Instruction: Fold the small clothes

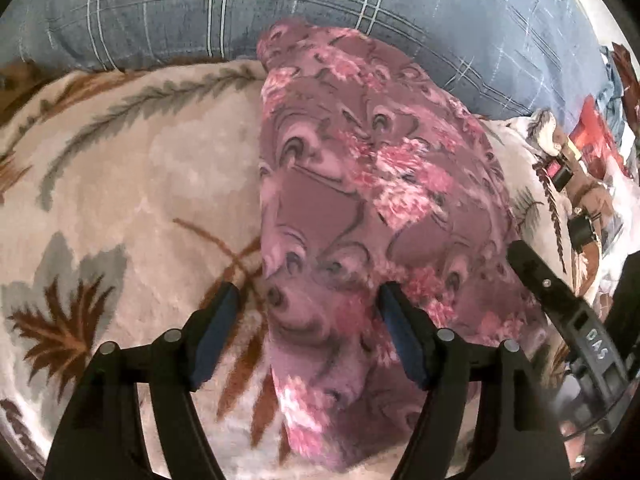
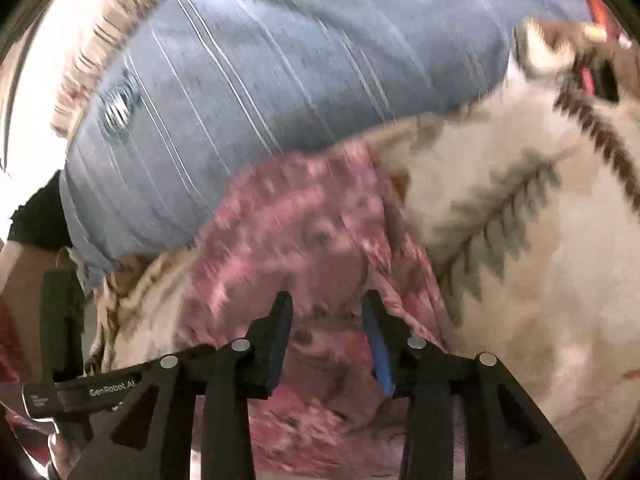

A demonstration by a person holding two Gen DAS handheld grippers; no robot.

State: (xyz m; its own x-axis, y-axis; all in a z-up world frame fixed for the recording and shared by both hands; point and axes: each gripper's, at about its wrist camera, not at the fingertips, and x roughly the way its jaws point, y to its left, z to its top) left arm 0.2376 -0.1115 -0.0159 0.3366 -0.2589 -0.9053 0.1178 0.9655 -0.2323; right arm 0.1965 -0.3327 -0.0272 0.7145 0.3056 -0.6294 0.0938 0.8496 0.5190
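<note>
A mauve garment with pink flowers [image 1: 380, 160] lies in a long strip on a cream blanket with a leaf pattern [image 1: 140, 180]. My left gripper [image 1: 309, 294] hangs open over the garment's near left edge; the cloth lies under its right finger and nothing is pinched. The right gripper's black finger [image 1: 560, 300] shows at the garment's right side. In the blurred right wrist view, my right gripper [image 2: 328, 302] stands over the garment [image 2: 300, 220], its jaws narrowly apart with cloth behind the gap. No cloth is seen pressed between its pads.
A blue plaid pillow [image 1: 280, 8] [image 2: 280, 80] lies along the far side of the blanket [image 2: 520, 280], touching the garment's far end. Red items and straps [image 1: 580, 160] are piled at the far right. A black bar marked GenRobot.AI [image 2: 100, 392] crosses the right view's lower left.
</note>
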